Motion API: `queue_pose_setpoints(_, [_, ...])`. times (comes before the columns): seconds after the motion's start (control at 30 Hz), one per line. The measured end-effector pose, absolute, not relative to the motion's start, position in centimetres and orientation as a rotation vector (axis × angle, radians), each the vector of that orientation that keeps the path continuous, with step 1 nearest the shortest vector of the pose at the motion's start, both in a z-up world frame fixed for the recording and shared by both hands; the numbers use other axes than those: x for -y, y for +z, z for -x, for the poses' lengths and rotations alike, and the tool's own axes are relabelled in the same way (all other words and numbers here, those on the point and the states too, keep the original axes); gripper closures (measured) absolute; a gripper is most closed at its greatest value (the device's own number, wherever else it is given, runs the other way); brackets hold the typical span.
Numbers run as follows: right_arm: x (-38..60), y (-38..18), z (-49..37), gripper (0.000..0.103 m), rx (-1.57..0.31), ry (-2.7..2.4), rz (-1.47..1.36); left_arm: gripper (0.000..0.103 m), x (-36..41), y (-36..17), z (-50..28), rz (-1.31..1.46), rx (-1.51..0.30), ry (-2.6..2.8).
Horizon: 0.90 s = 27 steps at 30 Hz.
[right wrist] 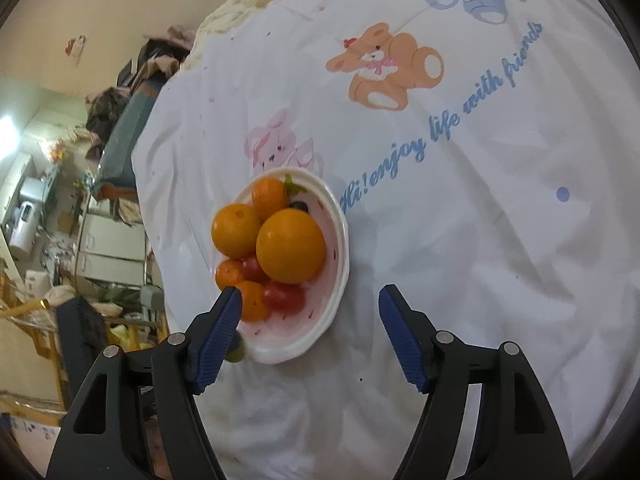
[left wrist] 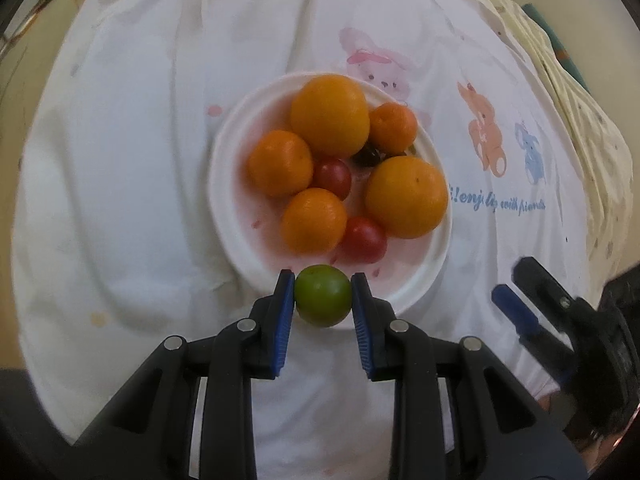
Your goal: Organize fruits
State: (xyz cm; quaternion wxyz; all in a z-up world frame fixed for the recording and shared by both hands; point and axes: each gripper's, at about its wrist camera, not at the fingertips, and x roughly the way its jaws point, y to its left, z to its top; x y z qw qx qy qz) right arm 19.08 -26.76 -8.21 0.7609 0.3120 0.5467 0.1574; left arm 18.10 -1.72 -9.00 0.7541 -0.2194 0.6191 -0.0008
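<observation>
Left gripper [left wrist: 323, 294] clamps green fruit [left wrist: 322, 295] over plate [left wrist: 420, 292] rim; lower gently into gap beside tomato [left wrist: 365, 239]. Right gripper [right wrist: 310, 300] spread, empty.

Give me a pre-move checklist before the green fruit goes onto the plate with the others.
1. Grip: left gripper pads press both sides of the green fruit. Ok.
2. Position: the green fruit sits over the near rim of the white plate, not yet over its middle. Not ok.
3. Landing spot: bare plate shows just behind the near rim, in front of the nearer cherry tomato. Ok.
4. Right gripper: jaws open, nothing between the pads. Ok.
5. Right gripper clearance: it hangs close over the plate in its own view; whether it blocks the drop, cannot tell.
6. Pile stability: the oranges lean together; whether they would roll, cannot tell.
</observation>
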Motion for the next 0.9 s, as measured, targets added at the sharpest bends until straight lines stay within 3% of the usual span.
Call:
queue_pose_setpoints(0.23, [27.8,-7.8,-19.6,0.029,-1.175,0.364,-0.734,0.077,3.8,-10.0,-18.8,0.459,-1.357,0.031])
queue_pose_setpoints(0.27, [27.8,-7.8,-19.7,0.029,-1.173,0.368,-0.738,0.071,4.0,-10.1,-18.9,0.448,-1.37,0.036])
queue_pose_setpoints(0.3, [27.8,-7.7,-19.7,0.029,-1.172,0.372,-0.741,0.057,4.1,-10.3,-18.9,0.44,-1.381,0.038])
queue_pose_setpoints(0.4, [27.7,-7.5,-19.8,0.029,-1.168,0.387,-0.741,0.032,4.3,-9.5,-18.7,0.402,-1.34,0.056])
queue_pose_setpoints(0.43, [27.6,-7.5,-19.8,0.029,-1.166,0.39,-0.739,0.029,4.4,-9.1,-18.6,0.375,-1.329,0.071])
queue_pose_setpoints(0.7, [27.6,-6.5,-19.5,0.029,-1.135,0.391,-0.704,0.028,2.9,-6.3,-16.9,0.291,-1.246,0.074])
queue_pose_setpoints(0.77, [27.1,-5.4,-19.0,0.026,-1.105,0.394,-0.636,0.028,2.6,-5.2,-15.8,0.227,-1.176,0.094])
queue_pose_setpoints(0.83, [26.7,-4.2,-18.4,0.016,-1.069,0.403,-0.574,0.028,2.3,-4.2,-14.6,0.148,-1.13,0.095])
queue_pose_setpoints(0.9, [26.4,-3.2,-17.6,0.015,-1.036,0.4,-0.507,0.028,1.8,-2.9,-13.2,0.091,-1.067,0.092])
